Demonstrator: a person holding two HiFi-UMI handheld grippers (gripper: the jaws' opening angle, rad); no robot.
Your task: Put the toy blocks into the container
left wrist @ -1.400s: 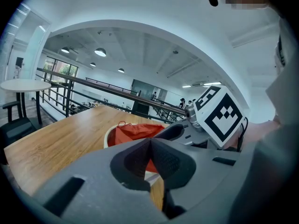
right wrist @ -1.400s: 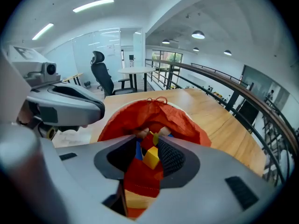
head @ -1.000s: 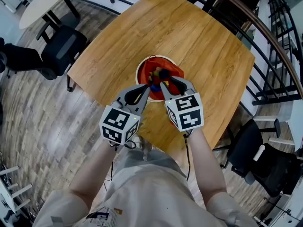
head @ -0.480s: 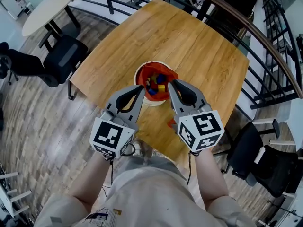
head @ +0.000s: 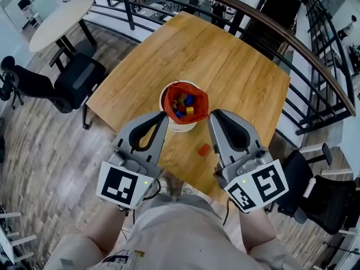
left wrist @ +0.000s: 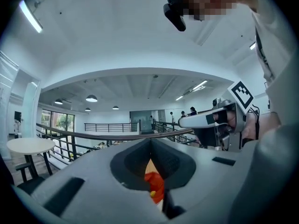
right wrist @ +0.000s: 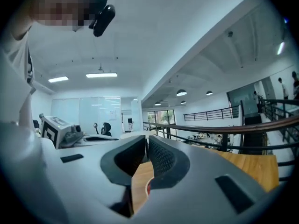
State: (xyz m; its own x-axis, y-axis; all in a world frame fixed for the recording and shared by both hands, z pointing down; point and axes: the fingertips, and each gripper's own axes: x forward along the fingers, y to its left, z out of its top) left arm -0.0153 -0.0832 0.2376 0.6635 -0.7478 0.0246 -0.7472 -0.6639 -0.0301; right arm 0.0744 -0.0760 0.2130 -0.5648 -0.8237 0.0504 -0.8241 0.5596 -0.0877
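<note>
A white container (head: 163, 98) with a red liner (head: 198, 98) stands mid-table and holds several coloured blocks (head: 183, 104). One red block (head: 203, 149) lies on the wood between the container and the table's near edge. My left gripper (head: 163, 115) (left wrist: 150, 141) is shut and holds nothing; it hovers near the container's left side. My right gripper (head: 212, 113) (right wrist: 145, 138) hovers on the container's right. Its jaws have just been closing with nothing between them, and the tips now meet. The liner (left wrist: 154, 183) shows below the left gripper's tips.
The wooden table (head: 236, 66) ends just in front of the person. A black office chair (head: 76, 69) stands at its left and another (head: 315, 193) at the lower right. A round white table (head: 59, 13) and a railing (head: 306, 44) lie beyond.
Both grippers have risen and drawn back from over the container toward the person. The right jaws have closed. The red block on the table has come into view.
</note>
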